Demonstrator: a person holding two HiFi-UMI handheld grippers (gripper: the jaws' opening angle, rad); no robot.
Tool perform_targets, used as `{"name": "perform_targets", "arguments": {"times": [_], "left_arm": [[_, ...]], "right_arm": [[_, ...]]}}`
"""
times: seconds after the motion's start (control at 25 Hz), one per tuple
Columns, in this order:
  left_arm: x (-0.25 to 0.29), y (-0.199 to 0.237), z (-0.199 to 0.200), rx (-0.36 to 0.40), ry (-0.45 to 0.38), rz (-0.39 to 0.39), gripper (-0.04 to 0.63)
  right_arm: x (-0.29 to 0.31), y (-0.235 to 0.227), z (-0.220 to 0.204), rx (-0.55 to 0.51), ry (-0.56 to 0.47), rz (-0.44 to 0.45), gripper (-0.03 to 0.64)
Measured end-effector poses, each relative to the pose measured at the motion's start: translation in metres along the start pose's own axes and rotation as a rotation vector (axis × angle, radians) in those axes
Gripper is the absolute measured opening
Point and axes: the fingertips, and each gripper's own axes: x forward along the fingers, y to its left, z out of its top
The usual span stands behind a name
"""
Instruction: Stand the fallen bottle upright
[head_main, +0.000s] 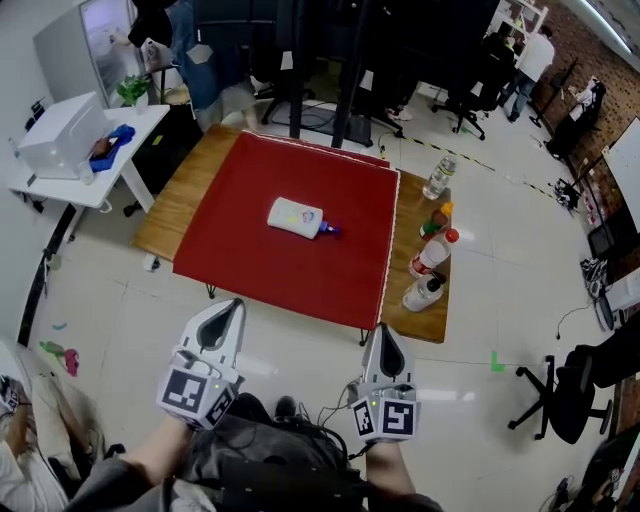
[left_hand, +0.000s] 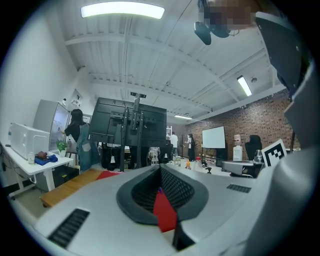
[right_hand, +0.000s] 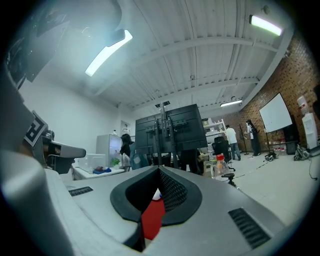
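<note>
In the head view, a wooden table on a pale tiled floor carries a red cloth. The fallen bottle lies on its side mid-cloth. Other bottles line the bare wood to its right. The left gripper and the right gripper are held level, short of the table's near edge.

In the left gripper view, the jaws are pressed together and empty, and red cloth shows through their gap.

In the right gripper view, the jaws are likewise closed on nothing.
</note>
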Motion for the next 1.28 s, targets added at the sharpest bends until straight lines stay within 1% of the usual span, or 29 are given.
{"name": "perform_targets", "arguments": {"times": [0.2,0.36,0.48,0.76,0.92,1.08,1.28], "left_arm": [[0.028,0.008,-0.001,-0.004,0.009,-0.007,0.029],[0.053,0.019,0.001,0.003,0.001,-0.039,0.029],[0.074,0.03,-0.002,-0.008,0.001,-0.054,0.029],[0.146,0.066,-0.011,-0.048,0.015,-0.09,0.029],[0.191,0.078,-0.014,-0.046,0.021,-0.137,0.029],[0.232,0.096,-0.018,-0.055,0.042,-0.165,0.029],[0.266,0.118,-0.019,-0.063,0.061,-0.19,0.029]], "right_arm": [[0.023,-0.004,-0.008,0.0,0.027,0.012,0.012],[0.049,-0.008,-0.009,-0.009,0.029,-0.005,0.014],[0.068,-0.012,-0.01,-0.017,0.03,-0.02,0.012],[0.137,-0.019,-0.015,-0.027,0.028,-0.072,0.012],[0.18,-0.026,-0.014,-0.041,0.023,-0.094,0.014],[0.215,-0.033,-0.015,-0.046,0.027,-0.116,0.012],[0.253,-0.035,-0.017,-0.047,0.032,-0.139,0.014]]}}
